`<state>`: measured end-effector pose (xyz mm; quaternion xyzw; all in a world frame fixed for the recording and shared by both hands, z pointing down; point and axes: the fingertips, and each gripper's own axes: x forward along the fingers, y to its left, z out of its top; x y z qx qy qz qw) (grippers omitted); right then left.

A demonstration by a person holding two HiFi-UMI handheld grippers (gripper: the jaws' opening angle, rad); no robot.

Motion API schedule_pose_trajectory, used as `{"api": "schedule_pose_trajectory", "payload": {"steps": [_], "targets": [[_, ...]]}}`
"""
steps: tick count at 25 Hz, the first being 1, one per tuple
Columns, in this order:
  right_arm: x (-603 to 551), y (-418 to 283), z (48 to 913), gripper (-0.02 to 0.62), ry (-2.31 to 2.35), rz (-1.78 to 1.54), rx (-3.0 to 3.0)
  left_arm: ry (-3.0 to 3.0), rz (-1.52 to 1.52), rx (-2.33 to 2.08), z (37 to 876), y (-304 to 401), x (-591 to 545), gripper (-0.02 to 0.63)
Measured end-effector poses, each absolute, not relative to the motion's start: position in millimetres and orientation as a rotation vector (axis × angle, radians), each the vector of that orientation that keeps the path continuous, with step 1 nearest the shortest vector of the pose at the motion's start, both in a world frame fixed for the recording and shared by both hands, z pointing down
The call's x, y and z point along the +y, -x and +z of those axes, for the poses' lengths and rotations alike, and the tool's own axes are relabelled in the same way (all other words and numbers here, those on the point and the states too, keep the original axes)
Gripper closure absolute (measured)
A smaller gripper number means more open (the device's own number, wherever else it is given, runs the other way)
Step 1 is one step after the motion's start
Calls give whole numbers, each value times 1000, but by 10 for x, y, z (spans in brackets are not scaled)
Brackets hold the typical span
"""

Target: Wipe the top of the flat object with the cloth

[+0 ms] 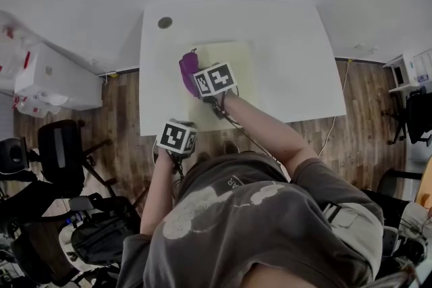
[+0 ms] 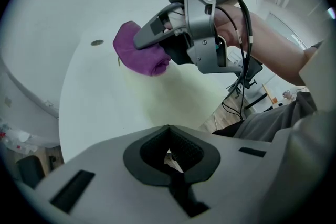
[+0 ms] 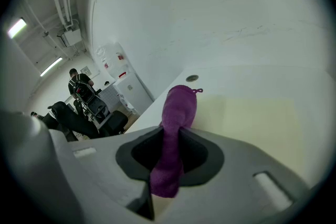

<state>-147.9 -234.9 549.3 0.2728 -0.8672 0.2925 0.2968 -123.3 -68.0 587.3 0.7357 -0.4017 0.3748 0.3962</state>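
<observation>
Right gripper jaws pinch a purple cloth on the yellow mat; left gripper jaws are pressed together by the surface's near edge.

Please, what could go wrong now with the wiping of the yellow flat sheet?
1. Nothing holds the yellow sheet: the left gripper is shut on nothing, away from it, so the sheet may slide on the white table.
2. The right gripper pinches the purple cloth as a bunched roll, so it may touch only a narrow strip.

purple cloth, pale yellow flat object, white table
</observation>
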Motion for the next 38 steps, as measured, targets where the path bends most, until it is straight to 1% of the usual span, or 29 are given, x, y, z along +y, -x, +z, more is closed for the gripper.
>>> {"api": "schedule_pose_trajectory", "payload": {"steps": [11,21,27,38], "targets": [[-2341,1578,5677,523,-739,701,-2265,-1861,935,-1025,5877,1262,-692,607],[-2334,1517,5691,523,-750,677,-2262,-1861,932,-1033,5870,1255,-684,607],[-2403,1317,5718,523,-772,693,-2243,-1869,995,-1040,5879,1243,-698,607],[-2572,795,5753,523,-853,754,-2204,-1868,997,-1014,5885,1272,-686,607]]}}
